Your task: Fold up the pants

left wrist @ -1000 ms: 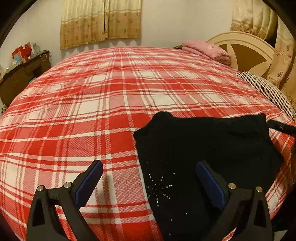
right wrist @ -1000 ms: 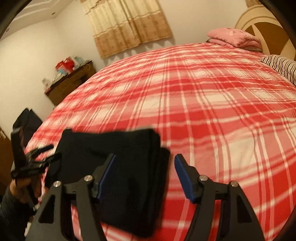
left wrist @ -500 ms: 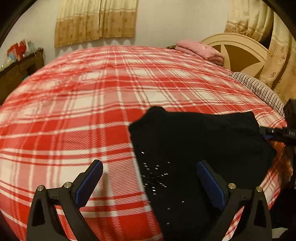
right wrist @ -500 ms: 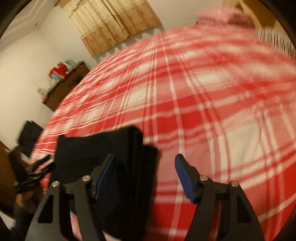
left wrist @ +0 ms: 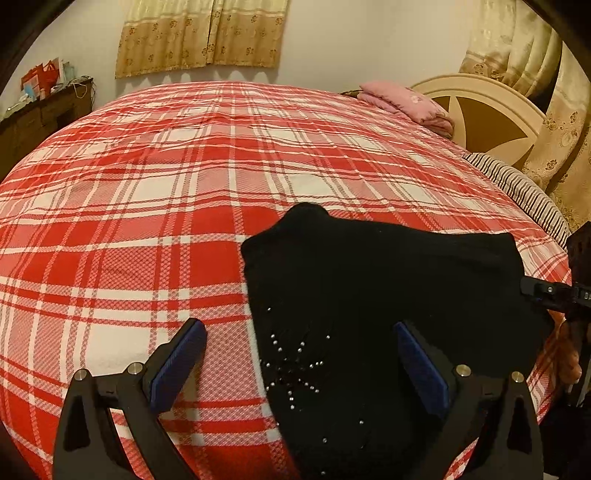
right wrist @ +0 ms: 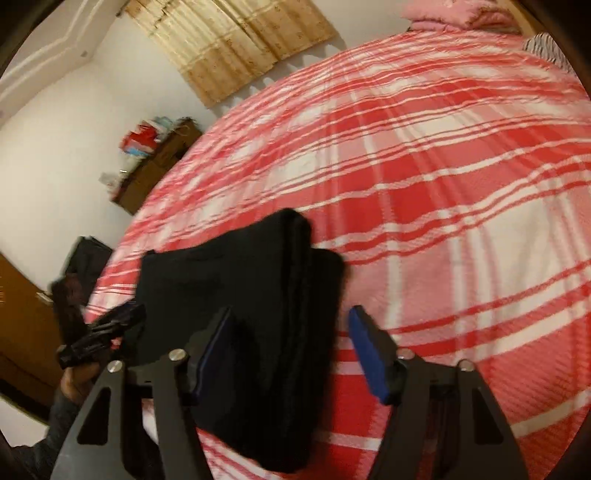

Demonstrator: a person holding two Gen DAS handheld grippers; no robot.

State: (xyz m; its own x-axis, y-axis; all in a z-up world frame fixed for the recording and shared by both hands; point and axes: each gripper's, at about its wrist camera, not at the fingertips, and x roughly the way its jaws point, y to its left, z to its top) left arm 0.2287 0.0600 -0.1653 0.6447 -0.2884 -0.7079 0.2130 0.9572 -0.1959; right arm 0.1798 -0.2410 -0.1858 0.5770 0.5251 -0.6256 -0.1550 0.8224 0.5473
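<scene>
The black pants point(left wrist: 376, 306) lie folded into a compact stack on the red plaid bed, near its front edge, with small silver studs on the near part. My left gripper point(left wrist: 299, 358) is open and empty above the stack's left edge. In the right wrist view the folded pants point(right wrist: 258, 317) show stacked layers. My right gripper point(right wrist: 291, 350) is open and empty over the stack's right end. The right gripper shows at the right edge of the left wrist view point(left wrist: 554, 295); the left gripper shows at the left of the right wrist view point(right wrist: 99, 332).
The red plaid bedspread point(left wrist: 184, 184) covers the whole bed. A folded pink blanket point(left wrist: 410, 103) and a striped pillow point(left wrist: 517, 184) lie by the cream headboard point(left wrist: 487, 114). A wooden dresser point(right wrist: 155, 173) with clutter stands by the far wall, under curtains point(left wrist: 199, 33).
Both grippers stayed open. The right wrist view tilted and drew closer to the pants. The left wrist view shifted slightly; the pants stayed in place.
</scene>
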